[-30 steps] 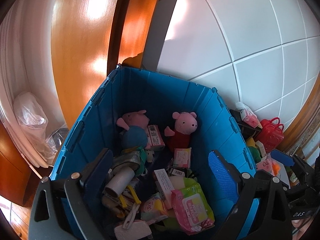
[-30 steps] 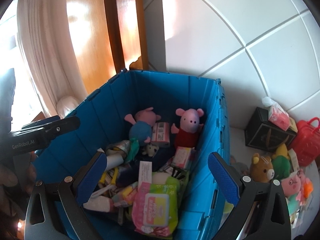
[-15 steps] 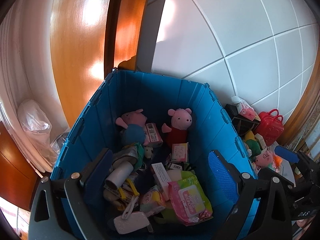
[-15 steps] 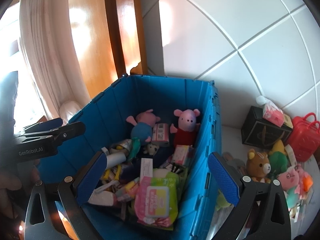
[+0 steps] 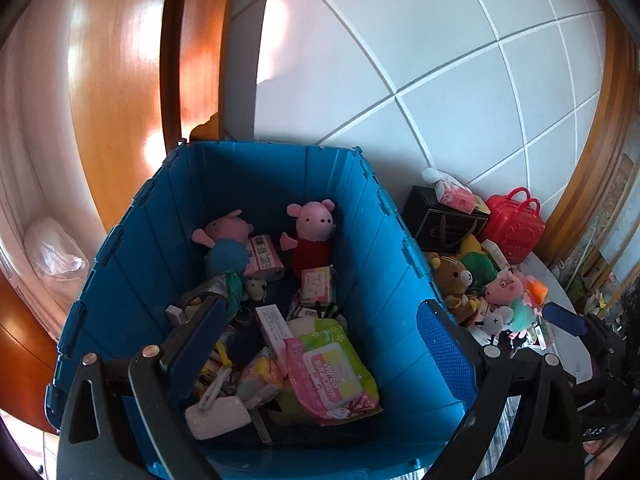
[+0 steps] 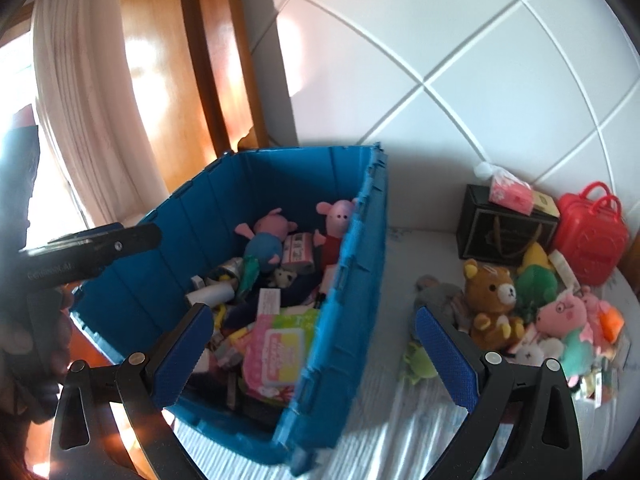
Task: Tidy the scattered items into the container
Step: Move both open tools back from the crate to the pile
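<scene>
A blue plastic crate (image 5: 384, 272) (image 6: 356, 264) holds two pig plush toys, a wipes pack (image 5: 332, 372), small boxes and several other items. My left gripper (image 5: 320, 344) hangs open above the crate with nothing between its fingers. My right gripper (image 6: 312, 352) is open and empty over the crate's right wall. Scattered to the right of the crate lie a brown bear plush (image 6: 494, 296) (image 5: 454, 284), a pink pig plush (image 6: 564, 312), a green plush (image 6: 534, 284) and a small green toy (image 6: 418, 364).
A black box (image 6: 500, 228) with a pink tissue pack on it and a red toy suitcase (image 6: 592, 236) stand against the white tiled wall. A wooden door frame and a curtain are behind the crate. The left gripper's body (image 6: 92, 244) shows at the right wrist view's left.
Both grippers have pulled up and swung right. The right wrist view now takes in the pile of plush toys beside the crate. Both stay open and empty.
</scene>
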